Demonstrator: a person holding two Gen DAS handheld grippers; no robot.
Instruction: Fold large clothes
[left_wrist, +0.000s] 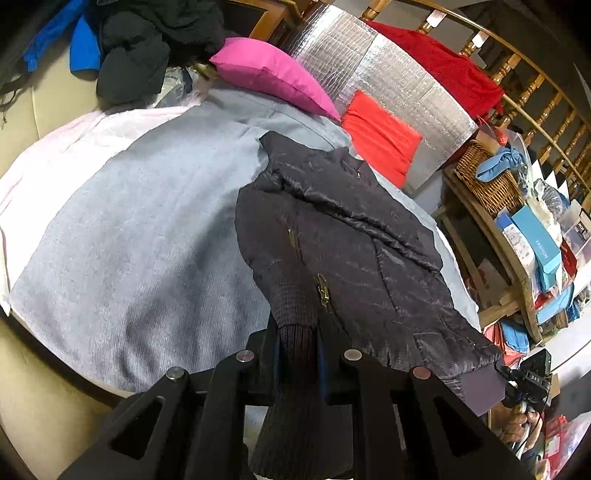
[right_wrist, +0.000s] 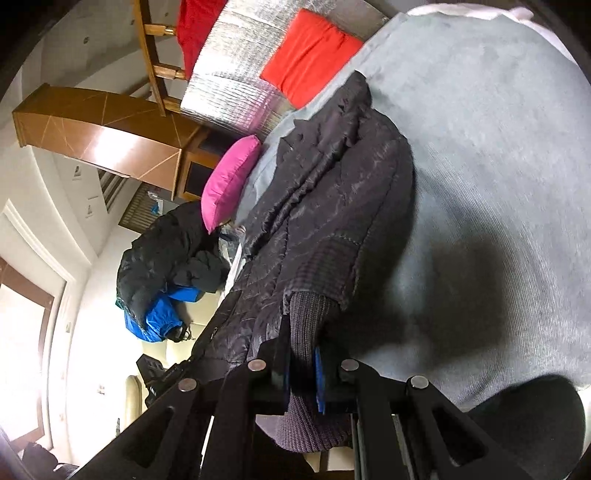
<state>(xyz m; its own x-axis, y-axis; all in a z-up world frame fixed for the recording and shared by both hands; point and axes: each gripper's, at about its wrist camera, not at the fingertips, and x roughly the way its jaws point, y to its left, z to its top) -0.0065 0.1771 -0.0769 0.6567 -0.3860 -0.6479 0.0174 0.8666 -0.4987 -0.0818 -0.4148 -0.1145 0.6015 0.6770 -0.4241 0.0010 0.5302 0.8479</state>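
**Two grippers pinch the jacket's bottom band**

Left wrist view: the left gripper (left_wrist: 299, 363) is squeezed tight on the knit hem (left_wrist: 295, 354) of the dark jacket (left_wrist: 343, 236). The jacket stretches away ahead of it over the grey blanket (left_wrist: 129, 229) — lots of free room to its left.

Right wrist view: the right gripper (right_wrist: 301, 373) pinches the hem too, so the jacket stays flat. Bare blanket lies to its right.

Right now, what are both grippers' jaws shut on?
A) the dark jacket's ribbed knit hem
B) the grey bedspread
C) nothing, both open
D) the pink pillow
A: in each wrist view the jaws pinch the ribbed knit hem of the dark jacket, left gripper and right gripper alike.
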